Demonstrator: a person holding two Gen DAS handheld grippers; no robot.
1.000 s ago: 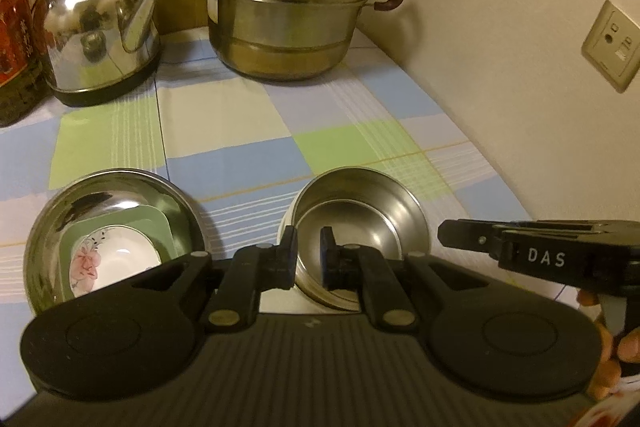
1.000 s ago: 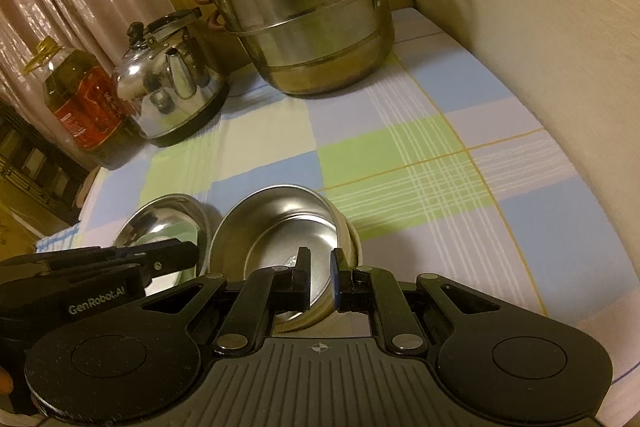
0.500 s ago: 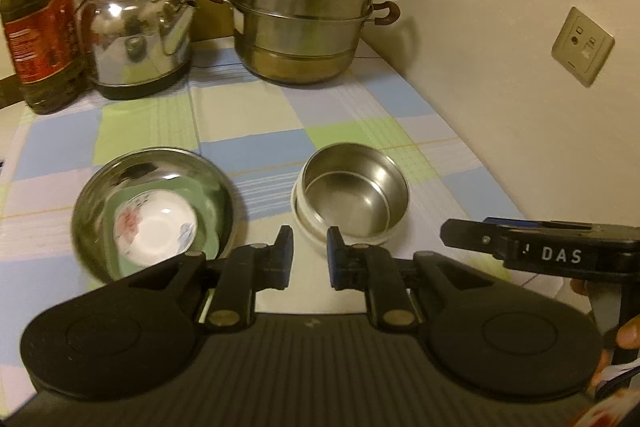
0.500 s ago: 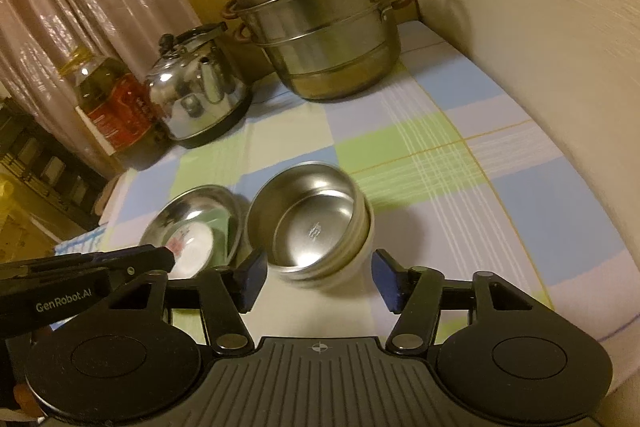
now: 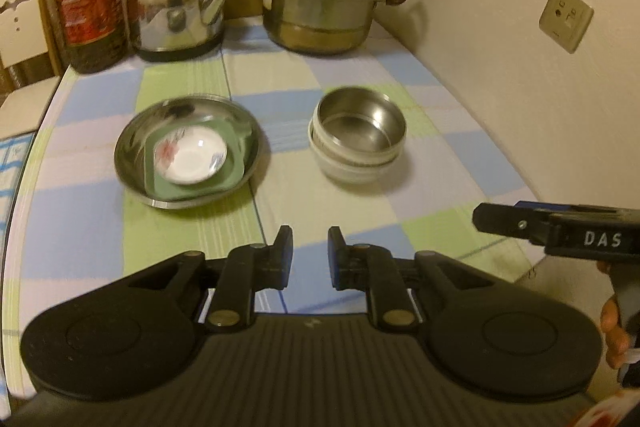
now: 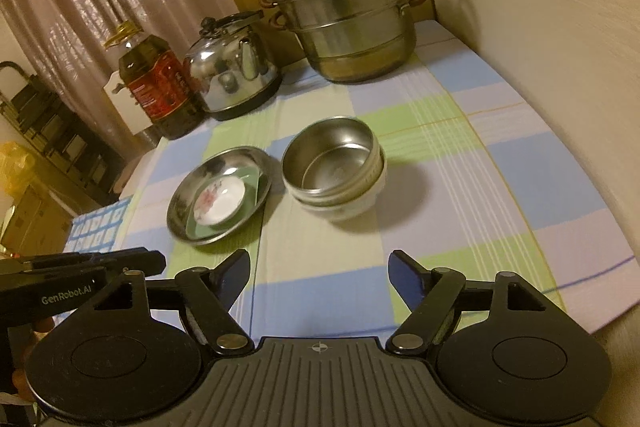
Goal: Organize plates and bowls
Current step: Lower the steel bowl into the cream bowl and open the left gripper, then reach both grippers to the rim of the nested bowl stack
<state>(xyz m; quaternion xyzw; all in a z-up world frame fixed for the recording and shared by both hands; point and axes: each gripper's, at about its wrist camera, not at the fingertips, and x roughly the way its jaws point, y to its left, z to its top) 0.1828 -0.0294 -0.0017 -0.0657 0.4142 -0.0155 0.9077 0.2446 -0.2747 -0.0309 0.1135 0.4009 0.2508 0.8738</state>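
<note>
Left wrist view: the left gripper (image 5: 310, 251) hangs over the near edge of the table (image 5: 360, 227), its jaws a narrow slot apart with only checked cloth showing between them. They have just been easing open a little, and nothing is in them. Ahead, toward the middle of the table, the task's things sit in two nests. On the left is a steel plate (image 5: 132, 147) carrying a green square dish (image 5: 236, 155) and, on that, a small flowered saucer (image 5: 190, 157): widest at the bottom and smallest on top, so the pile sits steady. To its right, a little apart, a steel bowl (image 5: 360, 121) rests inside a white bowl (image 5: 352, 171), like with like. The right gripper's tool shows at the right edge of this view, held by a hand.

Right wrist view: the right gripper (image 6: 320, 277) is also clear of the dishes over the near edge, its jaws spread wide and empty, having just been opening. The bowl stack stands straight ahead of it and the plate stack to its left, nearly touching. A kettle (image 6: 232, 79), a steamer pot (image 6: 348, 19) and an oil bottle (image 6: 160, 87) line the far edge, out of the working space. Both piles look finished, so the sorting seems about done.
</note>
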